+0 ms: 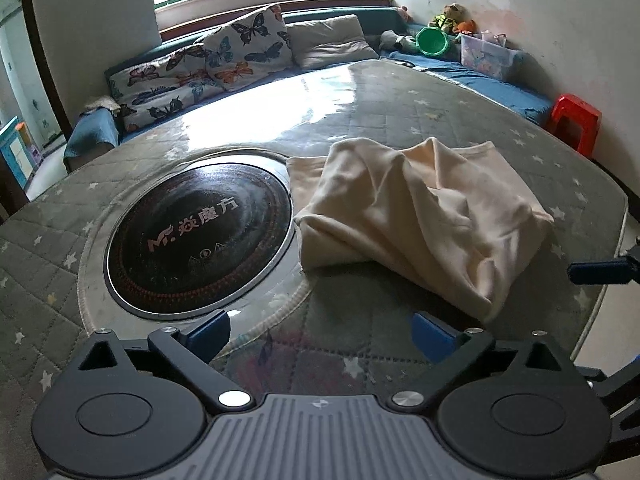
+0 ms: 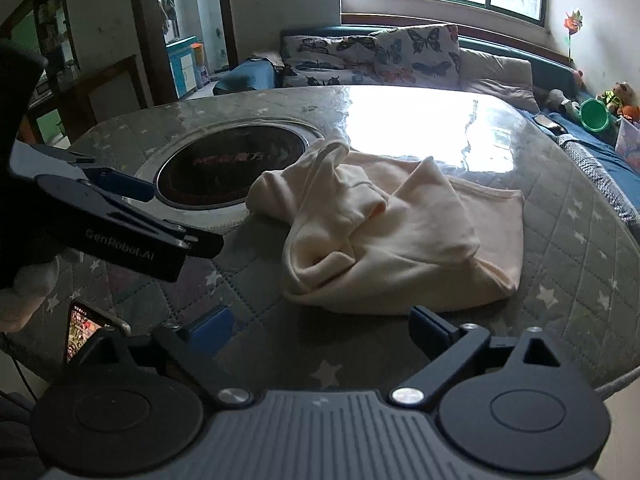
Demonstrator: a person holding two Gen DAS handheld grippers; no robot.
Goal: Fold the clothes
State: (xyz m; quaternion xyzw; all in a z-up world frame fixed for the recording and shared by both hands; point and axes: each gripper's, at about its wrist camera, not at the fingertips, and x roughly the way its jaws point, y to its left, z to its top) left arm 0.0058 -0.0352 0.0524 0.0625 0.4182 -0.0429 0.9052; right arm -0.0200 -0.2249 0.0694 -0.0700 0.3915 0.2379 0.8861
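Note:
A cream garment (image 1: 420, 216) lies crumpled and loosely folded on the round quilt-covered table (image 1: 360, 360), just right of the black hotplate (image 1: 200, 236). It also shows in the right wrist view (image 2: 384, 236). My left gripper (image 1: 320, 338) is open and empty, low over the table in front of the garment. My right gripper (image 2: 320, 330) is open and empty, just short of the garment's near edge. The left gripper also shows from the side in the right wrist view (image 2: 120, 184), and a blue fingertip (image 1: 600, 272) of the right gripper shows at the left view's right edge.
A phone (image 2: 86, 330) lies on the table's near left edge. A sofa with butterfly cushions (image 1: 208, 60) runs behind the table, with toys and a green bucket (image 1: 434, 42). A red stool (image 1: 576, 120) stands at the right.

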